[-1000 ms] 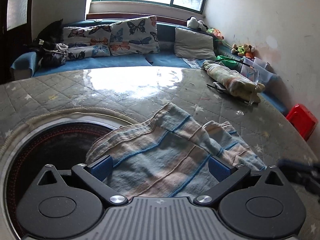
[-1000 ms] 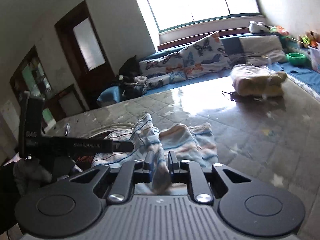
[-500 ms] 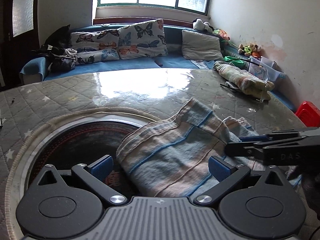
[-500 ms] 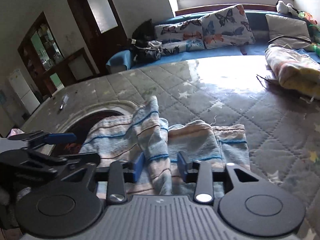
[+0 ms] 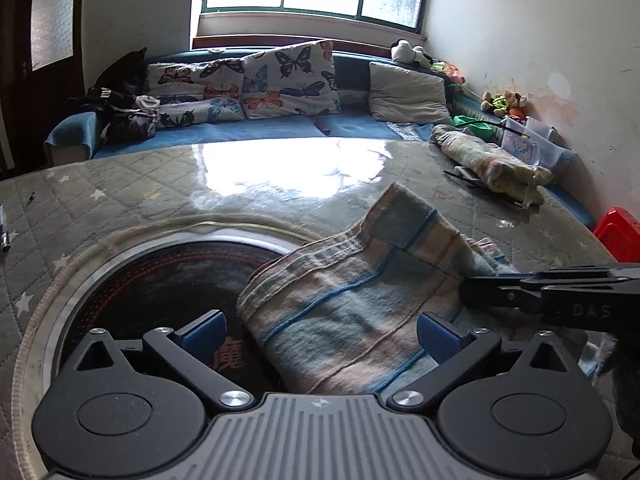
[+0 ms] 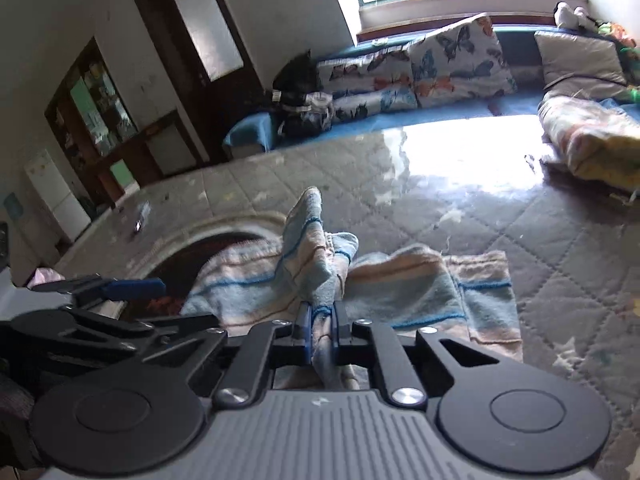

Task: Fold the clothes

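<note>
The near edge of the striped blue, grey and pink towelling cloth [image 5: 344,312] is cut off behind the body of the left gripper [image 5: 320,332], so its lower hem cannot be seen there. In the right wrist view, the pinched fold disappears between the blue pads, and how deep it sits is hard to make out. The right gripper [image 6: 320,326] has its jaws pressed together on a raised ridge of the cloth, which stands up in a peak ahead of the fingers. The left gripper's jaws are spread wide, with the cloth lying between them untouched.

The cloth rests on the grey quilted, star-patterned table cover [image 5: 120,196], its left part draped over the rim of a round dark glass inset [image 5: 160,280] ringed in metal. Beyond the cloth the cover runs open and glossy towards the blue bench sofa [image 5: 248,132] with butterfly-print cushions [image 5: 288,80].

At the far right edge lies a rolled pastel blanket [image 5: 488,164]; just behind it, clear plastic tubs [image 5: 532,140] hold things too small to tell. A red plastic stool [image 5: 620,232] is partly cut off by the frame.
</note>
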`<state>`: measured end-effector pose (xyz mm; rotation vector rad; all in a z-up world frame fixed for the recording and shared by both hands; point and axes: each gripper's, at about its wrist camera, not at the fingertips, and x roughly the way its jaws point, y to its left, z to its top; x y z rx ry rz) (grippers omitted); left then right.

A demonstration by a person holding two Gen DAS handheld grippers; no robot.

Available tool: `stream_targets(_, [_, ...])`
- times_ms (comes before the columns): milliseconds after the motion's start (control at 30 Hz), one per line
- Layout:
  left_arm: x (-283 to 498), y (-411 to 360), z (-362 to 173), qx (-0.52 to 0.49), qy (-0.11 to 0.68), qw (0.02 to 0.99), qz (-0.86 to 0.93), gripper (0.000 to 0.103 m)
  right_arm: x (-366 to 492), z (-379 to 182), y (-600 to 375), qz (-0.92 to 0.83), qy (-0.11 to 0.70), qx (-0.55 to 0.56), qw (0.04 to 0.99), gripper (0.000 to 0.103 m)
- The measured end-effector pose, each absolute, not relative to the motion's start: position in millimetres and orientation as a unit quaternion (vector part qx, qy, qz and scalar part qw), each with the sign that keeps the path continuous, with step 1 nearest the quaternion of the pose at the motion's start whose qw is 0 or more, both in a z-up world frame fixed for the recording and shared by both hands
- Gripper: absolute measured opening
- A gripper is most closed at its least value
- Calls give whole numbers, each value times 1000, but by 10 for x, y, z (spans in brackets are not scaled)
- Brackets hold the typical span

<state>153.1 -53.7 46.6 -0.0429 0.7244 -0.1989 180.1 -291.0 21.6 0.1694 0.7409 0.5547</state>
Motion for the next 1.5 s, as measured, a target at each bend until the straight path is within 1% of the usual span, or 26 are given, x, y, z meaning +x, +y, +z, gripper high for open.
stream_targets(233, [1529, -749, 537, -9, 339, 933, -118, 103, 1530, 481, -3152, 225, 299, 91, 923, 8])
stream_targets(367, [1562, -815, 488, -5, 346, 930, -123, 103, 1490, 484, -3314, 190, 300, 97, 930, 8])
stream_targets(433, [1575, -830, 453, -1, 351, 928, -122, 103, 1518, 410, -3377, 178, 317, 105, 926, 8])
stream_targets(533, [1585, -838, 403, 8, 358, 926, -119, 103, 1585, 293, -3448, 172, 341, 122, 916, 10])
stream_targets(600, [1583, -840, 395, 14, 358, 926, -117, 103, 1606, 248, -3496, 151, 348, 127, 916, 19])
stream_targets(633, [1581, -838, 395, 17, 358, 926, -116, 103, 1608, 247, -3519, 147, 349, 129, 917, 20])
stream_targets(800, [1587, -858, 461, 16, 345, 933, -104, 103, 1526, 384, -3491, 140, 314, 90, 935, 21])
stream_targets(933, [1568, -910, 481, 20, 336, 935, -115, 103, 1614, 520, -3329, 181, 295, 76, 935, 21])
stream_targets(1133, [1588, -1020, 366, 42, 339, 931, -128, 103, 1987, 440, -3018, 212, 317, 50, 923, 21])
stream_targets(1300, [1646, -1009, 246, 38, 353, 926, -132, 103, 2207, 297, -2926, 195, 329, 25, 924, 22])
stream_targets(1367, [1664, -996, 216, 35, 356, 924, -133, 103, 2294, 224, -2929, 184, 345, 20, 920, 22])
stream_targets(1400, [1672, -989, 205, 33, 357, 924, -132, 103, 2353, 159, -2944, 173, 361, 20, 916, 22])
stream_targets(1500, [1676, -970, 204, 31, 359, 923, -133, 103, 2396, 120, -3025, 175, 371, 42, 911, 22])
